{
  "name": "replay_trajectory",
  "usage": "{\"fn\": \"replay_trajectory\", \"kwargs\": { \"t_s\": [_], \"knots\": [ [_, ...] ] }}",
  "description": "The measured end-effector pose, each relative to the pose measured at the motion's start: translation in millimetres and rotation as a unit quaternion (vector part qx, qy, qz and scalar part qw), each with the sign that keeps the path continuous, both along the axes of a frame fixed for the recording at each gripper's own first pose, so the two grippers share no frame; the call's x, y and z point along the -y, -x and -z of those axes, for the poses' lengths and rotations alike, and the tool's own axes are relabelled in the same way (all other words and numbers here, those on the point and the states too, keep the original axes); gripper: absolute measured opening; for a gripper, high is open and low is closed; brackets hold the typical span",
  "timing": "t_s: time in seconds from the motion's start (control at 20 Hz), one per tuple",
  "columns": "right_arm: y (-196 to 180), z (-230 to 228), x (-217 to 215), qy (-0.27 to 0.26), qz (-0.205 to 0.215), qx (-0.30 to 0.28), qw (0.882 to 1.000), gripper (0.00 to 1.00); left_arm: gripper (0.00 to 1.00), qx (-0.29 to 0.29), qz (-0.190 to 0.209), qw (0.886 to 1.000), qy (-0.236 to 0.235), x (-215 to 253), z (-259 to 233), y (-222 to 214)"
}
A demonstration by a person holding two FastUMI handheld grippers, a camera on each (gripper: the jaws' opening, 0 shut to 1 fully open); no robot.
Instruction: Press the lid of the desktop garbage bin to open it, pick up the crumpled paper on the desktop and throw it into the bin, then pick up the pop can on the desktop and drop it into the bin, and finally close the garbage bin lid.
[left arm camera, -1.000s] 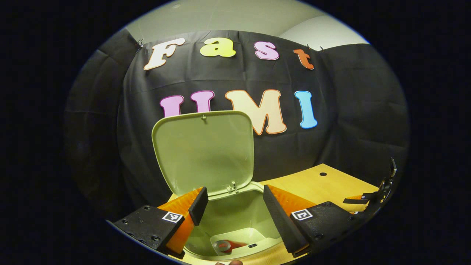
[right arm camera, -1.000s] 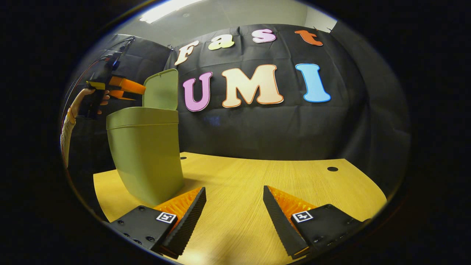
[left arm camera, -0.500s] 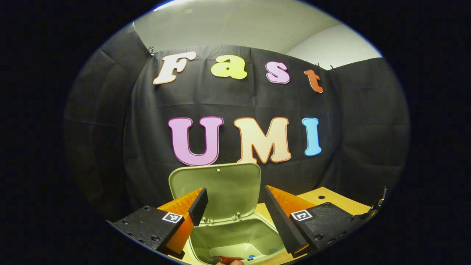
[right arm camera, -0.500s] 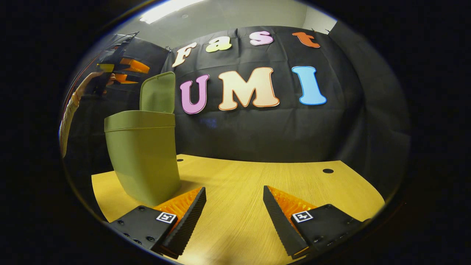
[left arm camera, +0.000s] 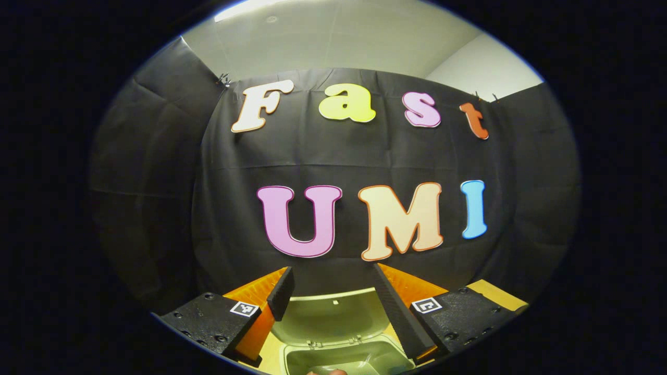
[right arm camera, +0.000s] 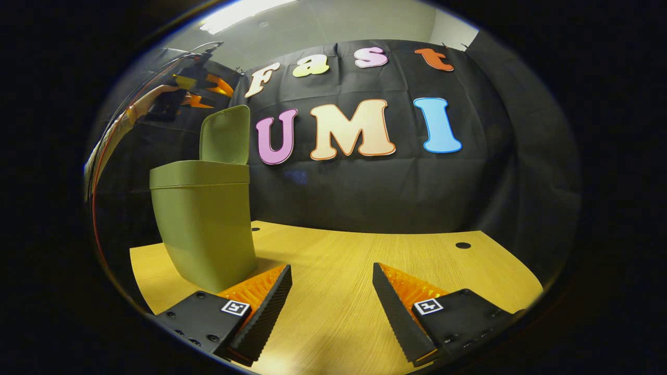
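Lid (right arm camera: pixel 225 135) upright, bin (right arm camera: pixel 204 221) open on the surface (right arm camera: pixel 365 281).
I hold both claws released, left claw (left arm camera: pixel 329 297) above; that light, stiff lid should swing shut from a push near its top edge.

The bin (right arm camera: pixel 203 224) stands on the surface (right arm camera: pixel 365 271) toward its left end, close before the cloth wall (right arm camera: pixel 375 187). Its lid (right arm camera: pixel 225 135) stands upright at the back. The left tool (right arm camera: pixel 200 91) hangs above the bin, left of the lid.
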State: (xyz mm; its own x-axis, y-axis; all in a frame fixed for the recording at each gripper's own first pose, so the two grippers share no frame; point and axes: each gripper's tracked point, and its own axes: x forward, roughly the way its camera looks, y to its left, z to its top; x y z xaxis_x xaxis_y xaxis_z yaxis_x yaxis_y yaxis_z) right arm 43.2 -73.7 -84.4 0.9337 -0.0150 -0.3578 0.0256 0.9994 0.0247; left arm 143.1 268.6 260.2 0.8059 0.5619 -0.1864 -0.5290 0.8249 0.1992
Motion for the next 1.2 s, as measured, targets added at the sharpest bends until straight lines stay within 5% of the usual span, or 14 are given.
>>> {"fn": "replay_trajectory", "kwargs": {
  "t_s": [0.45, 1.2],
  "knots": [
    [-0.3, -5.9, 3.7, -0.001, 0.006, 0.008, 1.0, 0.98, 0.92, -0.024, -0.023, 0.999, 0.032, -14.7, 33.7, -15.1],
    [0.3, -12.4, 0.8, -0.005, 0.002, 0.019, 1.0, 0.98, 0.91, 0.007, 0.081, 0.996, 0.043, 67.3, 54.5, 71.2]
  ]
}}
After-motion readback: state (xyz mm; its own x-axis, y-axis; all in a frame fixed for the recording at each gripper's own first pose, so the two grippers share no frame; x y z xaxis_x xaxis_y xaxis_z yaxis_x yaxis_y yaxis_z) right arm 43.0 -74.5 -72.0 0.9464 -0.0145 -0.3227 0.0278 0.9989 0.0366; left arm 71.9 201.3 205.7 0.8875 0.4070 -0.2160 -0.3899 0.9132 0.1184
